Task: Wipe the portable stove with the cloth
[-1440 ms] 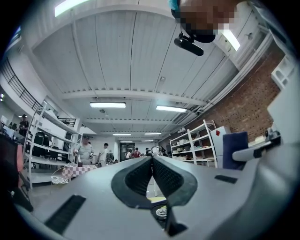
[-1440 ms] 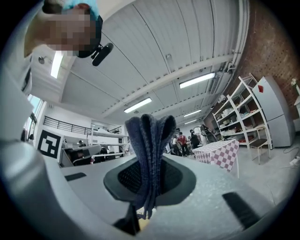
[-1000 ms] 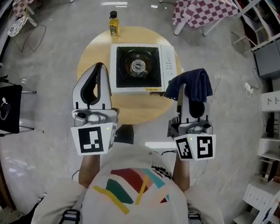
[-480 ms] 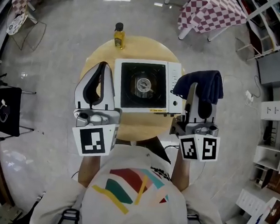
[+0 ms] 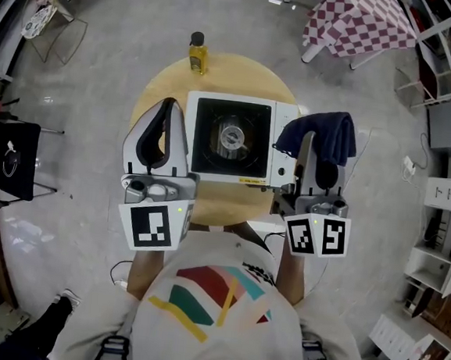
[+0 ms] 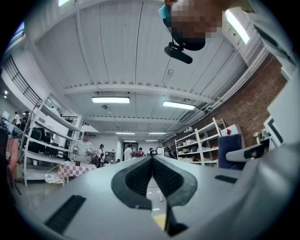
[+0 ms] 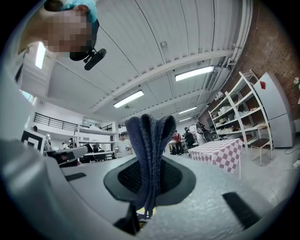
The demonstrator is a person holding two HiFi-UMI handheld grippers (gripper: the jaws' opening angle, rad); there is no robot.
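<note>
Pinching the cloth (image 7: pixel 147 140) tight in the right gripper (image 7: pixel 149 185): jaws clamped on a folded bundle. Shown only by the right gripper view as several upright layers of dark blue ribbed fabric. Standing well past the jaw tips, with loose ends hanging down between the pads. Reduced in the head view to a rumpled navy lump draped over those tips and hiding them.

Pressed together on nothing in the left gripper (image 6: pixel 152 159), dark ribbed pads meeting along a single line. Clear in the left gripper view, but seen from above only as a narrow dark wedge.

Pointing out and upward in both gripper views, toward white ceiling panels and strip lights. Also taking in open shelves (image 7: pixel 253 108) to the right of the right jaws and a checked tablecloth (image 7: pixel 218 152) beyond them. No sight of the desk (image 5: pixel 219 77) or anything on it in either.

Left to the head view alone: the portable stove (image 5: pixel 233 137), lying on the round wooden desk between the two pairs of jaws. Just right of the left jaws and just left of the right ones.

White casing, square black top, round burner at the centre. Pale control strip along the edge nearest the right jaws, yellow label on the near rim. Overlapped at that right edge by the cloth, contact impossible to judge from above.

Beyond the left jaws, at the desk's far rim: a yellow bottle (image 5: pixel 197 53) with a dark cap, upright, apart from the stove.
</note>
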